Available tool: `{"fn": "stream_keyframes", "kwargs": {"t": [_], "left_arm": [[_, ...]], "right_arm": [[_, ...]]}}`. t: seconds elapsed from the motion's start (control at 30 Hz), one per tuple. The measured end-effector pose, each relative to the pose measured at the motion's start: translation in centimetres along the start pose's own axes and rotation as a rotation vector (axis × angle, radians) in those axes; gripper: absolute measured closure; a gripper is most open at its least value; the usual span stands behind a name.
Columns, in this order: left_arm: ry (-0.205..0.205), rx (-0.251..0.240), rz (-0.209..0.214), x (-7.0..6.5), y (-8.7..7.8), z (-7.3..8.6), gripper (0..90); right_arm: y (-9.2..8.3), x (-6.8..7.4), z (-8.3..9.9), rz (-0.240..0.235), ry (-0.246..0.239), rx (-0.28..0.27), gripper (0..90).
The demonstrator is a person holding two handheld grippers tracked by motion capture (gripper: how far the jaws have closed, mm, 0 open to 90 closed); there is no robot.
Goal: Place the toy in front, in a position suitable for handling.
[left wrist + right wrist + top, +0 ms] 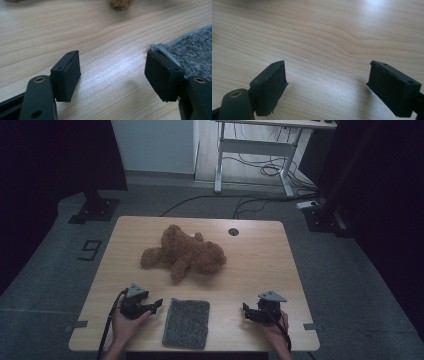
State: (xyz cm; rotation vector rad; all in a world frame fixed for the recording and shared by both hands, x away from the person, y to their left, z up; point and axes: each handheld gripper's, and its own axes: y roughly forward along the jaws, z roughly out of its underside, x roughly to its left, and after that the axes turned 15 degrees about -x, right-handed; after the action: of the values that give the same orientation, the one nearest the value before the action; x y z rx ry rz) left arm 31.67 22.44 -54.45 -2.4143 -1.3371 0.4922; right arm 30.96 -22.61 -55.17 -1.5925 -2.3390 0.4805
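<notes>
From the high view, my left gripper (150, 307) rests low on the worktop (260, 265), just beside the left edge of the grey cloth (186, 323) that lies flat near the front edge. My right gripper (248, 312) sits on the other side of that cloth, a little apart from it, pointing inward. A brown teddy bear (184, 253) lies on its side farther back, well apart from both hands.

In the left gripper view, my jaws stand wide with bare wood between them. The cloth's (190, 53) fuzzy corner is right at the outer side of the right-hand jaw; it may be touching, though I cannot quite tell. A bit of the bear's fur (122, 4) shows at the top edge.

In the right gripper view, my jaws are wide apart too, holding nothing, with plain wood grain beneath them.
</notes>
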Motion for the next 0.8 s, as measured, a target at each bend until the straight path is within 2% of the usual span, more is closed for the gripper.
{"fn": "stream_keyframes", "kwargs": {"t": [0.07, 0.17, 0.37, 0.6, 0.73, 0.8], "left_arm": [[-0.001, 0.003, -0.001, 0.0, 0.0, -0.1, 28.3], [0.0, -0.019, 0.0, -0.2, -0.3, -0.7, 28.4], [0.004, -0.02, 0.011, -0.2, -0.4, -1.3, 28.1], [0.04, -0.01, 0.017, -0.2, 0.4, -2.5, 28.3], [0.036, -0.009, 0.008, 0.5, 1.1, -3.5, 28.1], [0.032, -0.019, 0.023, 1.0, 1.5, -4.1, 28.0]], "right_arm": [[0.0, 0.2, -0.2, -0.009, 0.007, -0.017, 15.6], [0.1, 0.5, -0.5, -0.026, 0.005, -0.032, 15.9], [0.5, 1.0, -0.8, -0.052, 0.002, -0.037, 16.4], [0.9, 1.6, -1.2, -0.069, -0.011, -0.046, 17.5], [1.5, 1.8, -1.7, -0.083, -0.004, -0.05, 17.8], [1.9, 2.0, -2.4, -0.093, -0.008, -0.055, 17.8]]}}
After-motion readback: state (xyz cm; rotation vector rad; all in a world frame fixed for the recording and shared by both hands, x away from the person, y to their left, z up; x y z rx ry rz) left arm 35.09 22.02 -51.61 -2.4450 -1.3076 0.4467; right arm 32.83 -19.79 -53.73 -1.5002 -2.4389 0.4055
